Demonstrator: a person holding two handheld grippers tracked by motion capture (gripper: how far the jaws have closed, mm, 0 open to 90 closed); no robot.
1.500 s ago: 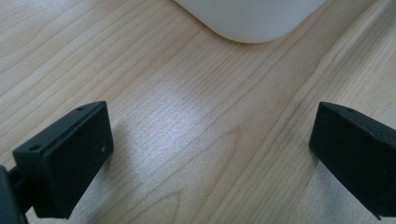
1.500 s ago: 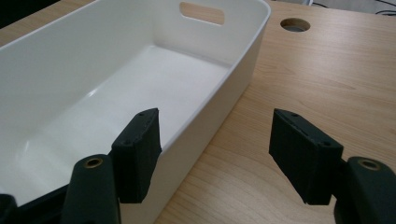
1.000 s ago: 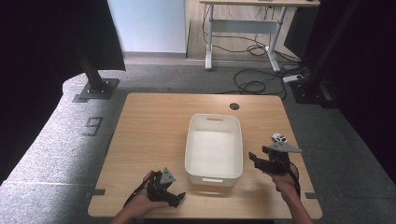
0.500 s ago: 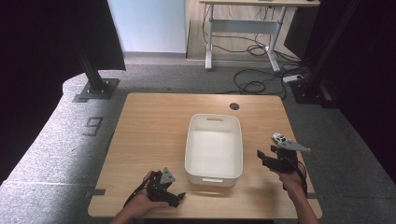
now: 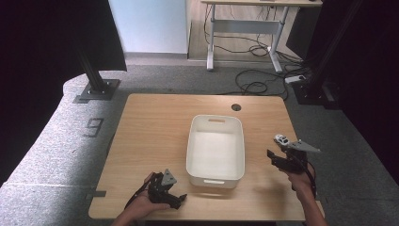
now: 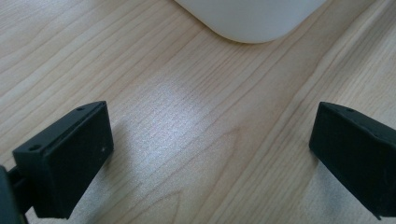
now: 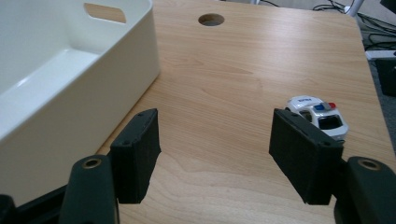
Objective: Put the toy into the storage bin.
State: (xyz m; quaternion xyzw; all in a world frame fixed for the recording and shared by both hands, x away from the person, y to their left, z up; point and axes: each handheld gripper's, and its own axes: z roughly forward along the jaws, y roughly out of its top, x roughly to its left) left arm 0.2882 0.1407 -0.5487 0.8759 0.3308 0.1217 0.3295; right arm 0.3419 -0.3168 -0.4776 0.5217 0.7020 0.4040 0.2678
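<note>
Right gripper [image 7: 212, 154]: jaws wide apart, nothing between them; toy police car [image 7: 319, 115] sits on the counter [image 7: 243, 70] just beyond the right-hand jaw. Left gripper [image 6: 210, 154]: jaws wide, empty, near the white bin [image 5: 215, 149].

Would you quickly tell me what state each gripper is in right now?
Left gripper: jaws open, nothing between them, over bare table.
Right gripper: jaws open, holding nothing; toy police car sits just beyond one jaw.
</note>
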